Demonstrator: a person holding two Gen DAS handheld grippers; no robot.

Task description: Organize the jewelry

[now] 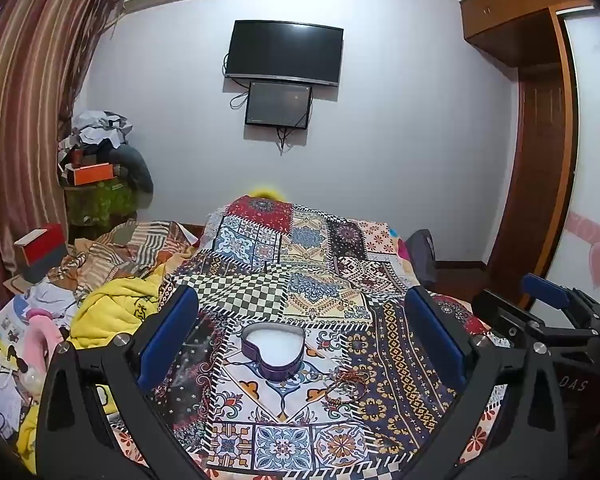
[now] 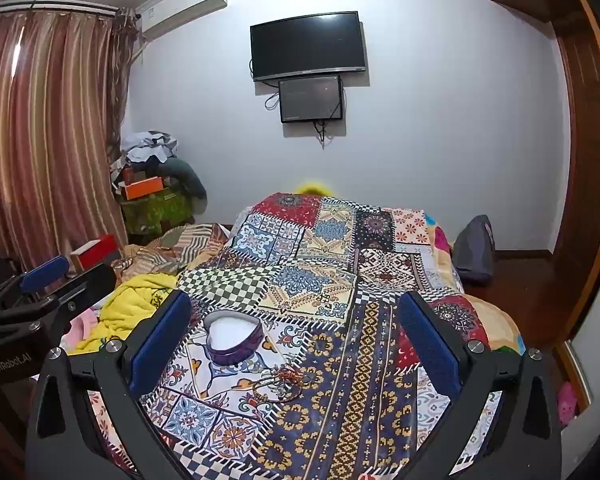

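A purple heart-shaped box [image 1: 273,349] with a white lining stands open on the patterned bedspread [image 1: 300,280]; the right wrist view shows the same box [image 2: 233,338]. Just right of it lies a tangle of thin bracelets and strings [image 1: 346,384], which also appears as a jewelry pile [image 2: 281,383] in the right wrist view. My left gripper [image 1: 300,328] hovers open over the box with nothing between its blue pads. My right gripper [image 2: 296,328] is open too, above the jewelry and to the right of the box.
Yellow cloth [image 1: 112,312], papers and pink items crowd the bed's left side, with a red box [image 1: 40,248] behind. A folded quilt mound [image 1: 300,236] rises beyond the heart box. A dark bag [image 2: 474,248] sits on the floor at the right, near the wooden wardrobe [image 1: 540,160].
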